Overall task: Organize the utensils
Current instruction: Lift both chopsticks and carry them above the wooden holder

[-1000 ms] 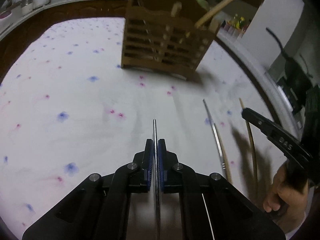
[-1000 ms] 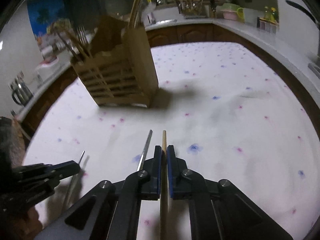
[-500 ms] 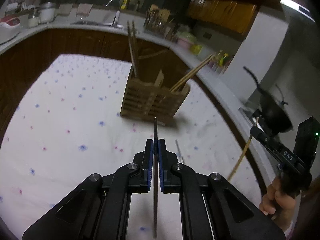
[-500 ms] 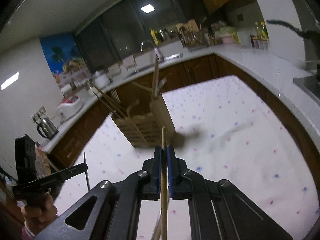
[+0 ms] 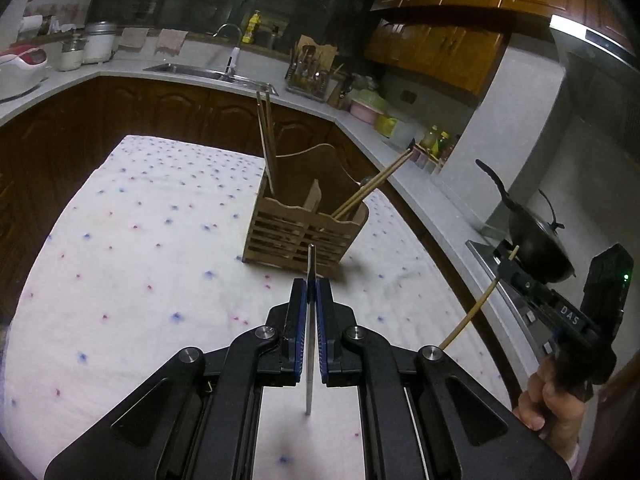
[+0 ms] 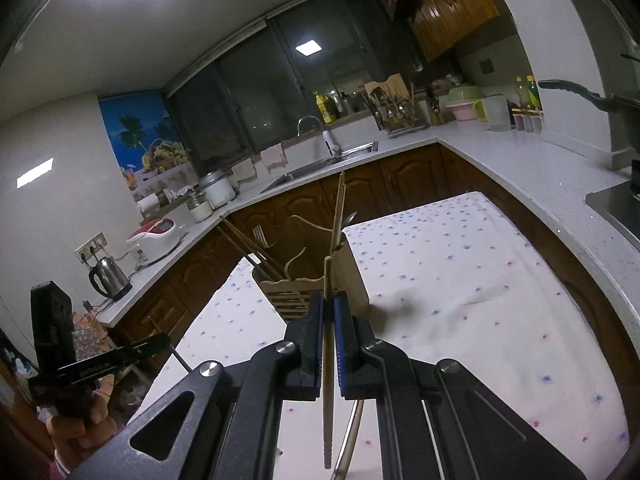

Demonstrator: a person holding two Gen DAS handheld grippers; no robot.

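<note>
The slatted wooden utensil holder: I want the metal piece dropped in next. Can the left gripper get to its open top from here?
Probably yes. The left gripper is shut on the thin metal utensil, and only bare tablecloth lies before the slatted wooden utensil holder.

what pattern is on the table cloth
White tablecloth scattered with small blue and pink flower-like dots, clearest in the left wrist view.

Floral white tablecloth [image 5: 140,240] over the table, steel sink [image 6: 320,164] by dark windows, black wok [image 5: 532,244] on the stove, kettle [image 6: 110,278] — beside it a rice cooker [image 6: 158,236] — wooden cabinets [image 5: 460,36]
</note>
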